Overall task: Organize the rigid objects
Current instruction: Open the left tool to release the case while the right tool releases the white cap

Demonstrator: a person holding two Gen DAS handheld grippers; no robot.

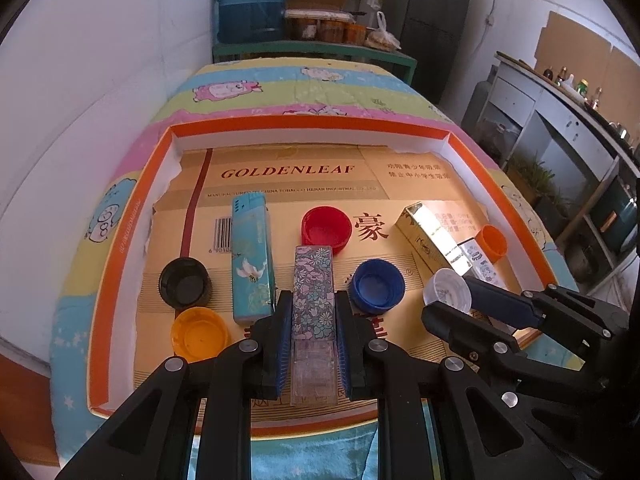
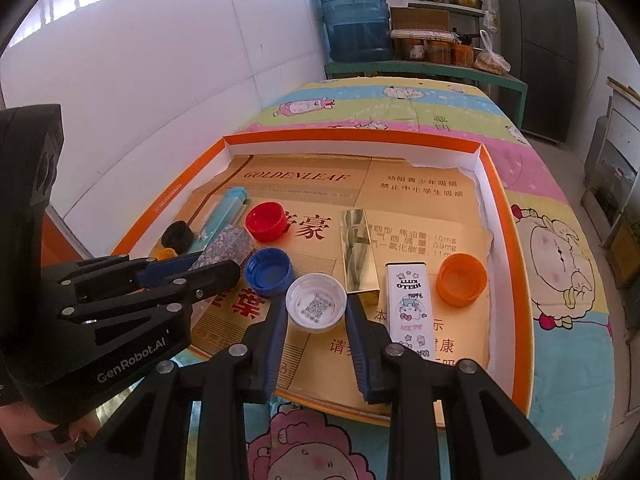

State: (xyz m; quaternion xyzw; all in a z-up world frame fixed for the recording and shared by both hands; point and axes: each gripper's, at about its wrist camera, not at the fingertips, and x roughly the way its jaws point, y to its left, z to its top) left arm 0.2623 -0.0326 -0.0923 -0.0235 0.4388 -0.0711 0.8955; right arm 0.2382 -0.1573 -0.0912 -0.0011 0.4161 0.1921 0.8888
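In the orange-rimmed tray my left gripper is shut on a flowered lighter, which lies lengthwise between the pads. My right gripper is shut on a white bottle cap; the cap also shows in the left wrist view. Around them lie a teal lighter, a gold lighter, a Hello Kitty lighter, and red, blue, black, yellow and orange caps.
The tray has a cardboard liner and sits on a cartoon-print cover. A white wall runs along the left. A water jug and shelves stand at the far end, cabinets to the right.
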